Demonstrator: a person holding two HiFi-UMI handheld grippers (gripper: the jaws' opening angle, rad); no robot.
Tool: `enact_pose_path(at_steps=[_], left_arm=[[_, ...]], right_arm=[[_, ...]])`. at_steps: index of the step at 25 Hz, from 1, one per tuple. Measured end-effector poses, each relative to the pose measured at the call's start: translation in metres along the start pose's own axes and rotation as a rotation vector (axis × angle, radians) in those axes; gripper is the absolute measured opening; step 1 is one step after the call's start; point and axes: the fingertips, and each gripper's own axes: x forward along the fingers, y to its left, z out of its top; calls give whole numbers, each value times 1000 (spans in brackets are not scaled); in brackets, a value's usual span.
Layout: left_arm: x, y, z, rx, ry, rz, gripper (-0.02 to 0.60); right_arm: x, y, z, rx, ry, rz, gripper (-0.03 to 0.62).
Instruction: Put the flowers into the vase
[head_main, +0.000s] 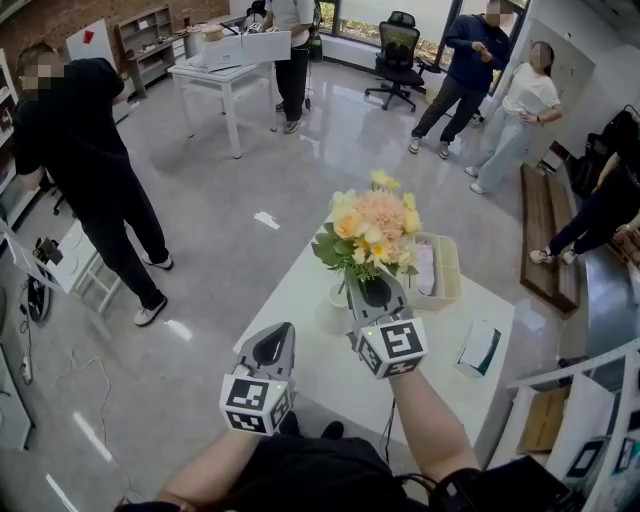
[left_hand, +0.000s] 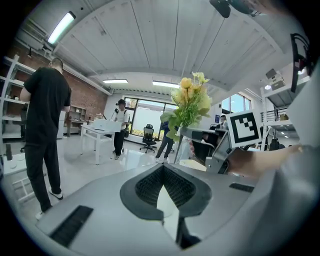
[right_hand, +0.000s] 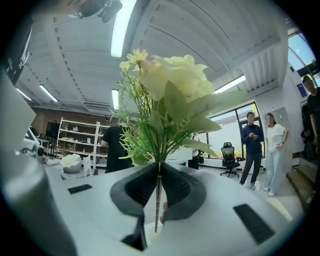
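The right gripper (right_hand: 159, 175) is clamped on the thin stem of the flowers (right_hand: 165, 85), holding the bunch upright; the stem's lower end hangs free below the jaws. Seen from the head, the bunch (head_main: 375, 225) stands over the white table (head_main: 300, 340), with the vase (head_main: 335, 312) just left of that gripper (head_main: 375, 285) and close to the table's left edge. A tray (head_main: 447, 270) sits just right of the flowers. The left gripper (left_hand: 162, 172) hangs back at the near edge, jaws together, empty. The near half of the tabletop is bare. Open floor (head_main: 230, 220) lies to the left, and people stand well apart.
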Motion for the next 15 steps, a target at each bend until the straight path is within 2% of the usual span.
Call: enact_pose_path(at_steps=[8,15], left_arm=[[2,2,-6,8,17,-6,3],[6,1,-3,9,17,-15,3]], right_arm=[[8,-6,-88,1,174,-38,32],[8,-11,-132,22,283,-52,32]])
